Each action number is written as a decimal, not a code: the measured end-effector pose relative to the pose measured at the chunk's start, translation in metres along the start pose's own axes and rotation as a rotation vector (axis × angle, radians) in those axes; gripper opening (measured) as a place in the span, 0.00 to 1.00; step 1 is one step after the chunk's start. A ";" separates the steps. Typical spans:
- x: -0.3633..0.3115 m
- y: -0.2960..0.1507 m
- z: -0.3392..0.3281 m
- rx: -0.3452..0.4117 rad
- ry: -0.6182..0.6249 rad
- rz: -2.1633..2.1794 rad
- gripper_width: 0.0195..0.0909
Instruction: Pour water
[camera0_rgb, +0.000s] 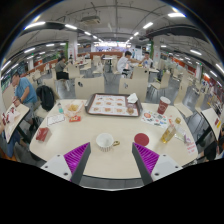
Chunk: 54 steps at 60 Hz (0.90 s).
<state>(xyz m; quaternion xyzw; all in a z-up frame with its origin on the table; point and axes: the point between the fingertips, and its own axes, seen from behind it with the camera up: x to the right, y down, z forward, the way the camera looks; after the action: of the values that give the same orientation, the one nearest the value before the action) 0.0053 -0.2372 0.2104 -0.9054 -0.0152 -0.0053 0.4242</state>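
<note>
My gripper (111, 158) is open, its two purple-padded fingers (76, 156) spread wide above the near edge of a cream round table (100, 128). A white cup (105, 142) with a small gold handle stands on the table just ahead of the fingers and slightly left of their midline; neither finger touches it. Beyond the right finger lies a red round lid or coaster (142, 139). A clear bottle with amber contents (169, 131) stands further right. A dark red tumbler (162, 104) is at the far right of the table.
A tray of pastries (110, 104) sits at the table's middle back, with a white carton (133, 101) beside it. On the left are a red box (42, 133), snack packets (55, 118) and an orange-topped container (73, 109). A person in blue (22, 92) sits at the left; chairs and other tables lie behind.
</note>
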 end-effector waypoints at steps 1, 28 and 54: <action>0.001 0.000 0.000 0.000 0.003 0.002 0.92; 0.179 0.056 0.054 -0.008 0.066 0.013 0.92; 0.333 0.035 0.199 0.131 0.083 0.035 0.92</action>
<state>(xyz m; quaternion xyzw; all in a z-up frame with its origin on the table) 0.3387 -0.0989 0.0638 -0.8747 0.0181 -0.0344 0.4830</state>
